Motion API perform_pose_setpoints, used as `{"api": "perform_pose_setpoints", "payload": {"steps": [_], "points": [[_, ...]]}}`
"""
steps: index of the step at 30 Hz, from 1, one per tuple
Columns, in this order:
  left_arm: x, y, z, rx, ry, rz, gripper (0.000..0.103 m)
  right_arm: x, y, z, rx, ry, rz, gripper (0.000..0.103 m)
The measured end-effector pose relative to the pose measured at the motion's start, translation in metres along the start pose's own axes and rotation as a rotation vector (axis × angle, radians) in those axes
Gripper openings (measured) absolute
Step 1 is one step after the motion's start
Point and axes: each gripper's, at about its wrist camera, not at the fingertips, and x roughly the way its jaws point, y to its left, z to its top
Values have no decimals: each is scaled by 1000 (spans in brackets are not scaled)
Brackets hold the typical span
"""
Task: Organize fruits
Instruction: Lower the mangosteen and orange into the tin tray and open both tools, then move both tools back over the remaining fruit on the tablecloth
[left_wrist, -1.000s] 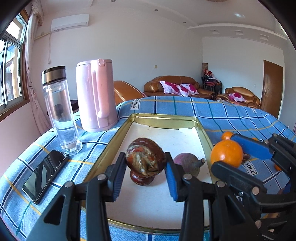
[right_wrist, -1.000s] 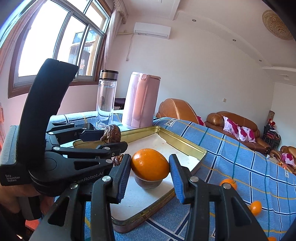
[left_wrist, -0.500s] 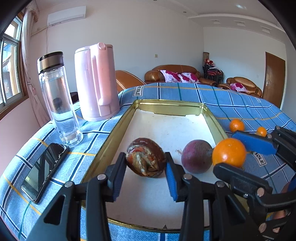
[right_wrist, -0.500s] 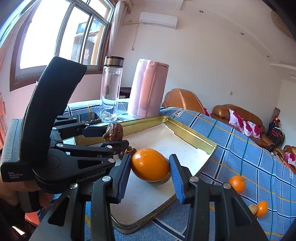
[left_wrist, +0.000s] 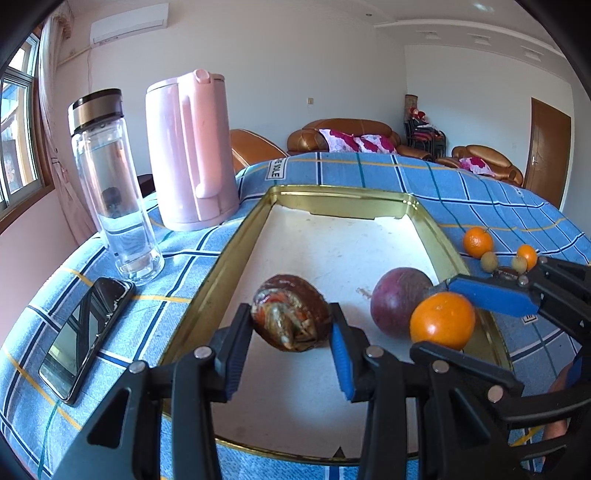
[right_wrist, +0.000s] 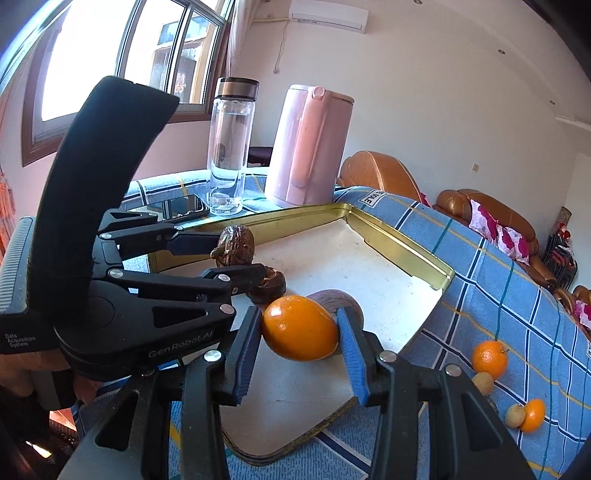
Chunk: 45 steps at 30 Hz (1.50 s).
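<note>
While both grippers hang over the near end of the gold-rimmed tray (left_wrist: 243, 236), each has its blue pads pressed on a fruit. Closed on a dark brown fruit (left_wrist: 291, 317), the left gripper (left_wrist: 291, 328) holds that torn, mottled thing just above the tray's white floor; in the right wrist view the same fruit (right_wrist: 234, 245) sits pinched at the tips of the left gripper's fingers (right_wrist: 192, 243). Nearest the tray's front right corner, the right gripper (right_wrist: 300, 330) clamps an orange (right_wrist: 300, 328) between its pads, clear of the floor. Just behind that orange a purple round fruit (left_wrist: 399, 301) lies inside the tray, and a small dark fruit (right_wrist: 269, 284) rests on the tray floor beside it. Outside the tray's right wall, on the blue checked cloth (left_wrist: 480, 199), lie two small oranges (left_wrist: 478, 242) with a couple of pale little fruits (left_wrist: 488, 261) among them. Left of the tray a black phone (left_wrist: 85, 332) lies flat; farther back on that side stand a clear bottle (left_wrist: 110, 184) and, near the tray's far left corner, a pink kettle (left_wrist: 192, 151).
</note>
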Motion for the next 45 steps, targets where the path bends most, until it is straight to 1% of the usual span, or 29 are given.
{"api": "perform_pose_setpoints", "payload": {"steps": [6, 7, 8, 9, 11, 12, 13, 15, 17, 21, 22, 27, 31, 35, 38, 41, 45], "points": [[1, 1, 0, -2, 6, 15, 43, 3, 2, 0, -8, 17, 7, 45], [1, 0, 0, -2, 2, 23, 43, 3, 2, 0, -5, 17, 4, 46], [0, 0, 0, -5, -2, 31, 46, 2, 1, 0, -1, 15, -7, 48], [-2, 1, 0, -14, -6, 41, 55, 1, 1, 0, 3, 9, -21, 51], [-5, 4, 1, -30, -18, 54, 63, -5, -2, -1, 17, -18, -38, 58], [-6, 4, 1, -31, -21, 54, 64, -8, -4, -1, 28, -34, -47, 65], [-8, 4, 1, -36, -25, 50, 67, -12, -6, -2, 40, -51, -57, 71], [-13, 1, 2, -41, -39, 49, 71, -20, -12, -4, 70, -84, -68, 74], [-17, -5, 3, -27, -52, 43, 74, -25, -18, -7, 90, -98, -76, 74], [-24, -17, 5, -10, -78, 27, 90, -36, -30, -14, 112, -110, -126, 74], [-25, -21, 6, -2, -86, 24, 91, -40, -32, -16, 113, -113, -143, 74], [-34, -44, 8, 34, -109, -15, 92, -54, -48, -25, 145, -117, -178, 74], [-41, -63, 9, 61, -130, -41, 97, -69, -64, -36, 184, -131, -205, 74], [-47, -82, 12, 78, -145, -89, 98, -92, -85, -51, 218, -131, -271, 74], [-48, -99, 12, 108, -147, -119, 99, -107, -110, -67, 273, -92, -348, 74], [-48, -117, 13, 140, -142, -147, 99, -121, -141, -88, 351, -32, -422, 74], [-46, -138, 19, 168, -123, -208, 99, -128, -174, -113, 440, 58, -476, 74]]}}
